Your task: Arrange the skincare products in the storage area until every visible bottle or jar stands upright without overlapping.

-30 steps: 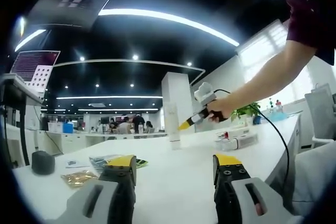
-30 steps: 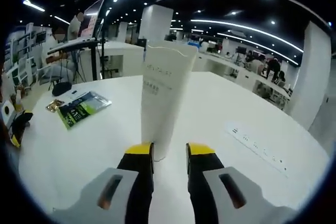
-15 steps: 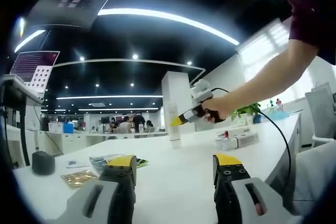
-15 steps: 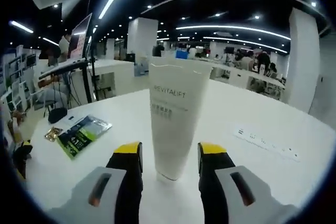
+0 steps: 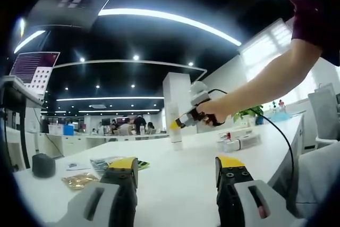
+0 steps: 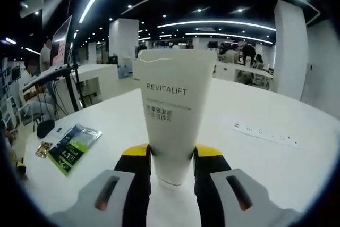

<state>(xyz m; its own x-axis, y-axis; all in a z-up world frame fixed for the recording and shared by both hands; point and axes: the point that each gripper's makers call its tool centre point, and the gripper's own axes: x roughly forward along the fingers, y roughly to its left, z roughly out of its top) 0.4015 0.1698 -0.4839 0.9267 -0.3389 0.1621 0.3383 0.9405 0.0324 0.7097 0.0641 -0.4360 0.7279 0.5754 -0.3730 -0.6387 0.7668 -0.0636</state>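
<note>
A white plastic squeeze tube printed "REVITALIFT" (image 6: 171, 118) is seen in the right gripper view standing cap-down on the white table (image 6: 276, 163), its long axis upright and its wide crimped end at the top. The right gripper (image 6: 171, 159) is set around the tube's narrow lower part: one yellow-tipped jaw lies against each side, so the tube appears to be grasped, or at the least closely bracketed; firm pressure cannot be confirmed. The tube lies directly ahead of and between these jaws, and the right gripper is by far the nearer to it.

In the left gripper view the same tube (image 5: 175, 128) is seen from the side, well apart across the table, with the right gripper (image 5: 176, 125) at it and a person's bare forearm (image 5: 265, 86) behind. The left gripper (image 5: 176, 169) is held wide apart and empty, low over the table.

The right gripper view also shows a green printed sachet (image 6: 71, 146) lying flat and a white power strip (image 6: 265, 132), both apart from the tube. The left gripper view adds a dark grey rounded object (image 5: 43, 164) and a gold foil sachet (image 5: 79, 181).
</note>
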